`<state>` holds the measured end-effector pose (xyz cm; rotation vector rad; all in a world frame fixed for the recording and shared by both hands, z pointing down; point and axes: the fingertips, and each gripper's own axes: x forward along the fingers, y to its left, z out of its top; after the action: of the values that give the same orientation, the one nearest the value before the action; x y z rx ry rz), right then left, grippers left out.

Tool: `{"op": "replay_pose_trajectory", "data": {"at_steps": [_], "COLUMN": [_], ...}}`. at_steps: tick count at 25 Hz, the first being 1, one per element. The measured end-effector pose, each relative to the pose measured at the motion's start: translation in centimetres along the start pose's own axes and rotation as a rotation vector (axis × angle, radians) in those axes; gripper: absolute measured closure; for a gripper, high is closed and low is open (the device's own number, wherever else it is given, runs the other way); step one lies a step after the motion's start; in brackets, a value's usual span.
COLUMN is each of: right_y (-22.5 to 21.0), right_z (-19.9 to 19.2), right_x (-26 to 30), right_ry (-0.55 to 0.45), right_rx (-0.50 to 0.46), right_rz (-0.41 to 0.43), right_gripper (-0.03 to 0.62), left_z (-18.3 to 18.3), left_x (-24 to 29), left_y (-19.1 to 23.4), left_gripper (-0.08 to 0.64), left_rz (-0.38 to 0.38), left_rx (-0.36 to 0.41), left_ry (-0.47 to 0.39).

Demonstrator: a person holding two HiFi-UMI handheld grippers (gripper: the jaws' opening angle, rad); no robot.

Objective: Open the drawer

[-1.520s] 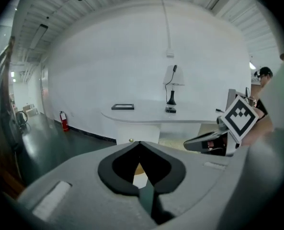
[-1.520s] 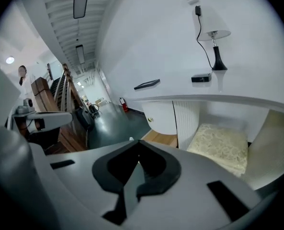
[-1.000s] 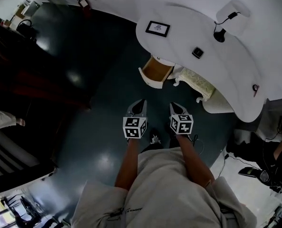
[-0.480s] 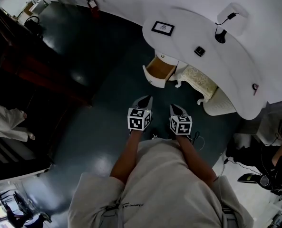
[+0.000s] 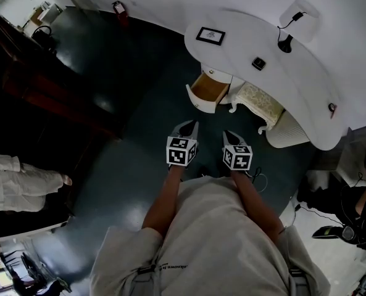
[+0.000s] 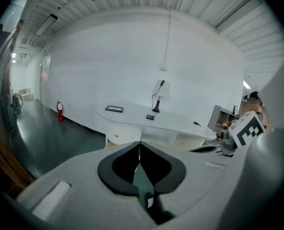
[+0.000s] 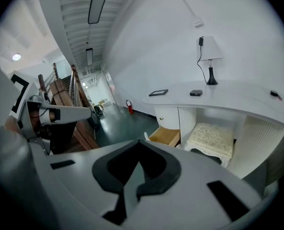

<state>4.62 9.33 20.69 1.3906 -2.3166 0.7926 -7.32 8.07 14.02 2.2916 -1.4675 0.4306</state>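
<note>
Both tongs have crept slightly forward; the left tongs [image 5: 191,126] and right tongs [image 5: 228,134] are each pressed together, pinching nothing. Well ahead, the drawer [image 5: 207,92] stands pulled out under the white tabletop [image 5: 281,73], beside a cushioned stool [image 5: 257,100].

The drawer [image 5: 206,90] — its back end lies hidden beneath the desk [image 5: 306,85] top.

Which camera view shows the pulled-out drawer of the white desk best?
The head view: it looks down into the drawer, so its whole wooden inside and white front show. The right gripper view shows it from the side, partly cut off by the right tool. The left gripper view shows only a sliver.
</note>
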Motion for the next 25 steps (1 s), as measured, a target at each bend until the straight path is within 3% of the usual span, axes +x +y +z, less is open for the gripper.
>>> {"op": "replay_pose_trajectory", "data": {"at_steps": [5, 15, 25], "right_y": [-0.9, -0.3, 1.0], "right_z": [0.1, -0.1, -0.3], "right_x": [0.1, 0.0, 0.6], "right_ry": [-0.007, 0.000, 0.025], "right_rx": [0.033, -0.010, -0.059], "right_rz": [-0.003, -0.006, 0.022], "right_gripper": [0.578, 0.578, 0.578], "left_z": [-0.2, -0.4, -1.5], "left_x": [0.5, 1.3, 0.8], "left_y": [-0.3, -0.3, 0.9], "left_gripper": [0.549, 0.549, 0.549], "left_rz": [-0.015, -0.044, -0.023], "left_rx": [0.007, -0.017, -0.070], "left_ry": [0.007, 0.012, 0.026]}}
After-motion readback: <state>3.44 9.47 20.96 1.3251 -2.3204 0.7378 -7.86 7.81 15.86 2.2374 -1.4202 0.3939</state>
